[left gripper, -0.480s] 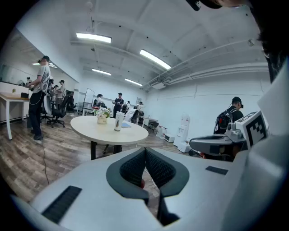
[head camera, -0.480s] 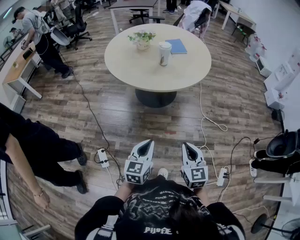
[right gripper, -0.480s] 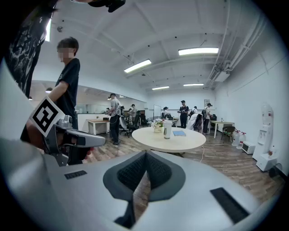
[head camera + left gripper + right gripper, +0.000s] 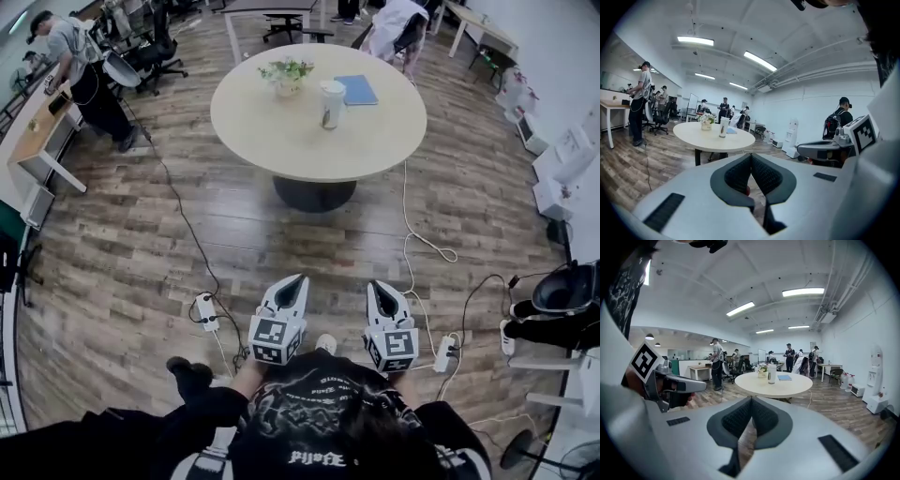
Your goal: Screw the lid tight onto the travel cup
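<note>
A pale travel cup (image 4: 330,104) with its lid on top stands upright on the round beige table (image 4: 281,131), far ahead of me; it also shows small in the left gripper view as the travel cup (image 4: 723,127) and in the right gripper view as the travel cup (image 4: 772,373). My left gripper (image 4: 296,279) and right gripper (image 4: 378,285) are held close to my body over the wood floor, well short of the table. Both are shut with nothing between their pads.
A potted plant (image 4: 286,75) and a blue notebook (image 4: 355,90) share the table with the cup. Power strips (image 4: 206,312) and cables (image 4: 417,239) lie on the floor ahead. A person's dark leg and shoe (image 4: 187,375) are at my lower left. Office chairs, desks and several people stand around the room.
The person at the left has moved down past my lower left, leaving only a leg and shoe in view. My grippers have hardly moved.
</note>
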`<state>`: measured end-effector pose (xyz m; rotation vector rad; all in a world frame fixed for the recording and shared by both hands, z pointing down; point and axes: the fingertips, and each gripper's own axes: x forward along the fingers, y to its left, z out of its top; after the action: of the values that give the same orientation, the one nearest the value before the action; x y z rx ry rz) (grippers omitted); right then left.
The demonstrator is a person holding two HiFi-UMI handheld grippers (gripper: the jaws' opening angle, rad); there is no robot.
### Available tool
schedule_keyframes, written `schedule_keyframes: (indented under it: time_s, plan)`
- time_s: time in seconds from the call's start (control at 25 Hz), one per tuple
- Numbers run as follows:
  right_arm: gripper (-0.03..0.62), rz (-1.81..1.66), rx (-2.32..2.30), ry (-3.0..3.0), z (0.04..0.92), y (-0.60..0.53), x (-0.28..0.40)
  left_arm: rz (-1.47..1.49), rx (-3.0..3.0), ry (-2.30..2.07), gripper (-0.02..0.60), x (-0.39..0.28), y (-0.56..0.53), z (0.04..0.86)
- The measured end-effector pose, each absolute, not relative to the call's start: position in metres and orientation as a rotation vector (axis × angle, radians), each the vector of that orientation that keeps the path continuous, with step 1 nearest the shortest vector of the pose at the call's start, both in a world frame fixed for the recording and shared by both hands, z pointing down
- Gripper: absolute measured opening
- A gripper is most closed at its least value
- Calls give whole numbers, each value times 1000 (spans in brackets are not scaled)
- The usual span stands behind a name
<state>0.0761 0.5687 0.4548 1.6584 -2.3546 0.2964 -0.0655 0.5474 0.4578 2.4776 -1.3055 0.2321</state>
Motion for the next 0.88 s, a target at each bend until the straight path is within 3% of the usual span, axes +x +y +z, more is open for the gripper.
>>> schedule_keyframes:
  time_s: [0.16, 0.2, 0.28, 0.4, 0.44, 0.52, 0.88]
  plan:
    - [9, 386, 1701, -2402, 458, 561, 89, 194, 2492, -1272, 33, -53, 544, 455]
    - [20, 389, 1684, -2416, 458, 559, 91, 186, 2497, -1254, 66, -48, 543, 454]
    - [161, 398, 1635, -2457, 457, 556, 92, 168, 2507, -1219, 154, -38, 542, 452]
    - [250, 383, 1573, -2500, 456, 549, 96, 109, 2507, -1179, 302, -23, 540, 451]
    - [287, 372, 1552, -2509, 456, 548, 98, 106, 2509, -1175, 321, -18, 539, 452]
    - [334, 335, 1507, -2517, 458, 544, 101, 137, 2521, -1178, 324, -9, 538, 458]
    - [341, 338, 1515, -2499, 470, 512, 105, 198, 2530, -1136, 324, -1, 509, 477]
